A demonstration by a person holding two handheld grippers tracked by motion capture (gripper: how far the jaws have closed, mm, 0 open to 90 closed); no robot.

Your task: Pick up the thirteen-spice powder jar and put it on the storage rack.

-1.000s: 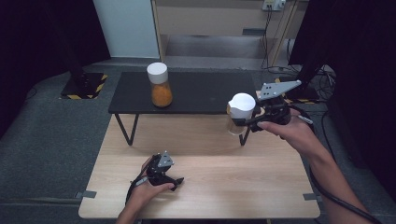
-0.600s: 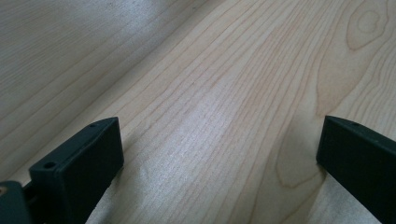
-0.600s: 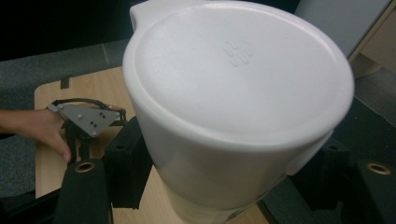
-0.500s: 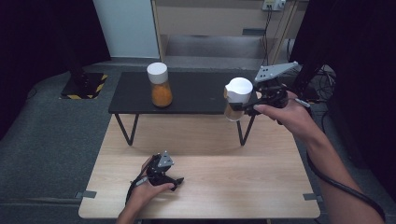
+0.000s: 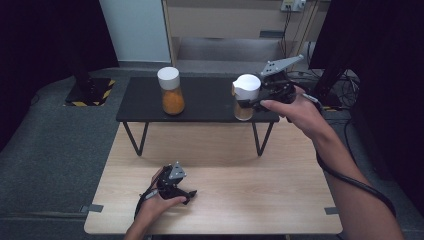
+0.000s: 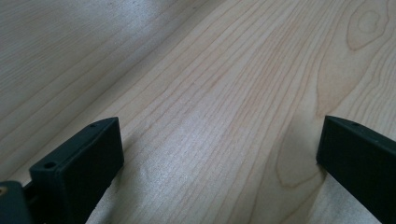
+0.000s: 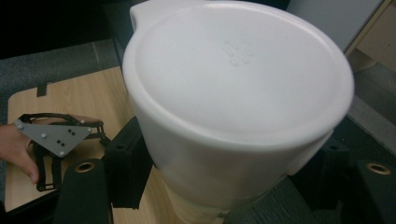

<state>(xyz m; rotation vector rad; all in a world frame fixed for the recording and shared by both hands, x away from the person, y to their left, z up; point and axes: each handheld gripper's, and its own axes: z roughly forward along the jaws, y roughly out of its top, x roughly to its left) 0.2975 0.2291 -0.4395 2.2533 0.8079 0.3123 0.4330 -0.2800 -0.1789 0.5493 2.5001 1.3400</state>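
Two white-capped jars at a black bench, one held by the right claw.

The wooden table (image 5: 260, 200) lies nearest the person, and the black bench (image 5: 200, 102) stands at its far edge. On the bench, toward its left end, stands a jar of orange powder (image 5: 172, 92) with a white cap. At the bench's right end the right gripper (image 5: 255, 97) clamps a second jar (image 5: 245, 100) just below its white lid (image 7: 238, 93), one jaw on each side; whether the base touches the bench top cannot be told. The lid bears a small cluster of raised dots and no readable writing or label. The left gripper (image 5: 187, 195) rests on the table, well short of the bench, its jaws spread wide over bare wood with nothing between them.
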